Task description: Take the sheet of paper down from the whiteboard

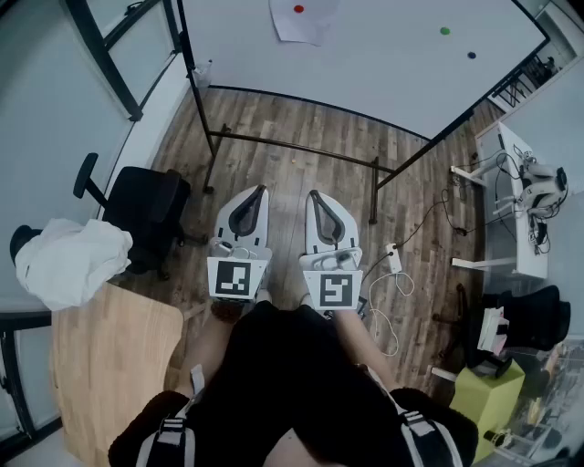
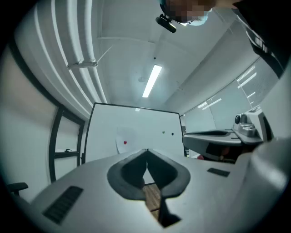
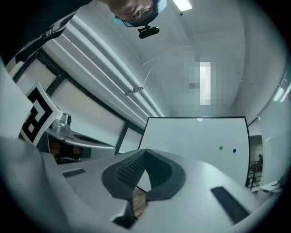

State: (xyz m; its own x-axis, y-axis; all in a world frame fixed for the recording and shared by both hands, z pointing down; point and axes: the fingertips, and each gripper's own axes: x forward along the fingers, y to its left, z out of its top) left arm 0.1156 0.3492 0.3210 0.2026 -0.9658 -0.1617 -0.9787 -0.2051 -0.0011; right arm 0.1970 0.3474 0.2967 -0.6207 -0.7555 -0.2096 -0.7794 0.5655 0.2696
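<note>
Held side by side before the person's dark lap, the white left gripper [image 1: 263,190] and the white right gripper [image 1: 313,194] are pointing toward the large black-framed whiteboard [image 1: 383,64], jaws closed together and gripping nothing. The white sheet of paper [image 1: 301,25] is hanging on the board's left half under a round red magnet [image 1: 298,9], well apart from both.

I am in an office. A big white whiteboard on a black frame [image 1: 383,64] stands ahead, with a black swivel chair [image 1: 146,212] and a pale wooden table [image 1: 109,365] at my left.
</note>
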